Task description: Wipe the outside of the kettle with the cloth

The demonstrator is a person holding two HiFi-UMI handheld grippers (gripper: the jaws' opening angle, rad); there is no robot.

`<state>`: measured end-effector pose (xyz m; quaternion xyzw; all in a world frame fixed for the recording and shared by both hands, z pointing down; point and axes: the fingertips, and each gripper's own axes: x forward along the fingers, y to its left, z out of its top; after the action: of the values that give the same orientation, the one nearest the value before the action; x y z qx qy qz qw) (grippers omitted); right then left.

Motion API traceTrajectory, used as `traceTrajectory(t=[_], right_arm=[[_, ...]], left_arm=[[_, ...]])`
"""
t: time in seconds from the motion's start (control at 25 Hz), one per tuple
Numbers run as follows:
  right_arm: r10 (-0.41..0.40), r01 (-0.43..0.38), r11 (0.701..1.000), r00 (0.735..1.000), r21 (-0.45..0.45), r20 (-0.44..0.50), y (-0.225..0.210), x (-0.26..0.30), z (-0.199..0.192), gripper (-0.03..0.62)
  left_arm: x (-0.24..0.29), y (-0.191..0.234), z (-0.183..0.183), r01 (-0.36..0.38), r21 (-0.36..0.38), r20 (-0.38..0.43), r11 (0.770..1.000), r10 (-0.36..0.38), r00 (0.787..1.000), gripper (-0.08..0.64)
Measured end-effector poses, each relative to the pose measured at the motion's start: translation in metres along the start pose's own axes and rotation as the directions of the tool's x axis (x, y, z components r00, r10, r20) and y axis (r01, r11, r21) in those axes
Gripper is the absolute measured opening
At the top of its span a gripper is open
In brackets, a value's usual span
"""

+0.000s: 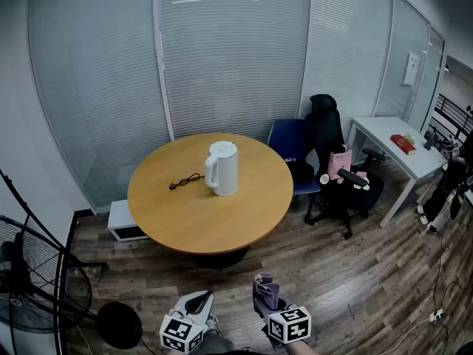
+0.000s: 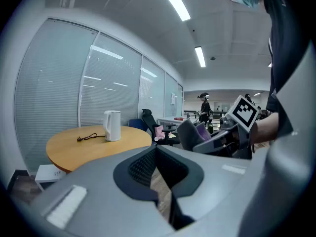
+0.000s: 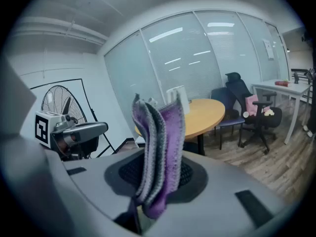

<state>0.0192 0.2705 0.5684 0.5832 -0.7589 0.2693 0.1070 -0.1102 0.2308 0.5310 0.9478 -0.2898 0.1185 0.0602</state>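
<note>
While the kettle (image 1: 222, 168) stands on the table (image 1: 185, 220), left tongs (image 2: 161, 179) clench nothing, right tongs (image 3: 154, 184) clamp cloth (image 3: 160, 137).

Open wood floor (image 1: 325, 272) leads to the round table (image 1: 214, 224), whose near half lies free; white kettle (image 1: 222, 168) and black cord (image 1: 185, 181) sit farther back, standing fan (image 1: 37, 279) at left.

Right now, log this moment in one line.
left tongs: shut, empty | right tongs: shut on cloth | kettle: upright on table, well ahead of both tongs | wiping: not started
</note>
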Motion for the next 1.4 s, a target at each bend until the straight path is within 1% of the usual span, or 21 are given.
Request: traceTrajectory(t=[0.2,0.32,0.44,0.56,0.76,0.92,1.08,1.4], right_arm=[[0.005,-0.005,1.0,1.0,-0.008,-0.001,-0.002,-0.009,-0.003,0.104],[0.005,-0.005,1.0,1.0,-0.004,0.002,-0.003,-0.011,-0.004,0.104],[0.027,-0.027,0.999,1.0,0.024,0.013,-0.003,-0.014,-0.004,0.104],[0.047,-0.05,0.997,0.998,0.059,0.038,-0.004,-0.012,0.002,0.106],[0.029,-0.032,0.996,0.999,0.084,0.04,-0.013,0.003,0.013,0.105],[0.013,-0.015,0.994,1.0,0.105,0.024,-0.022,0.025,0.025,0.106],[-0.006,0.004,0.994,1.0,0.111,0.016,-0.03,0.058,0.048,0.106],[-0.059,0.055,0.989,0.998,0.139,0.024,-0.048,0.127,0.097,0.106]], left_arm=[[0.0,-0.008,-0.003,-0.011,-0.018,0.003,1.0,0.011,1.0,0.011],[0.003,-0.014,-0.004,-0.005,-0.01,-0.003,1.0,0.005,1.0,0.011],[0.004,-0.018,-0.004,0.001,-0.011,-0.005,1.0,-0.001,1.0,0.011],[0.004,-0.014,-0.005,-0.003,-0.026,-0.011,1.0,0.003,1.0,0.011],[0.015,0.003,-0.007,-0.007,-0.028,-0.02,1.0,0.007,1.0,0.011],[0.034,0.025,-0.002,0.008,-0.033,-0.014,0.999,-0.009,1.0,0.011],[0.061,0.064,0.01,0.02,-0.039,-0.004,0.999,-0.02,1.0,0.011],[0.114,0.138,0.031,0.075,-0.034,0.005,0.997,-0.075,0.997,0.011]])
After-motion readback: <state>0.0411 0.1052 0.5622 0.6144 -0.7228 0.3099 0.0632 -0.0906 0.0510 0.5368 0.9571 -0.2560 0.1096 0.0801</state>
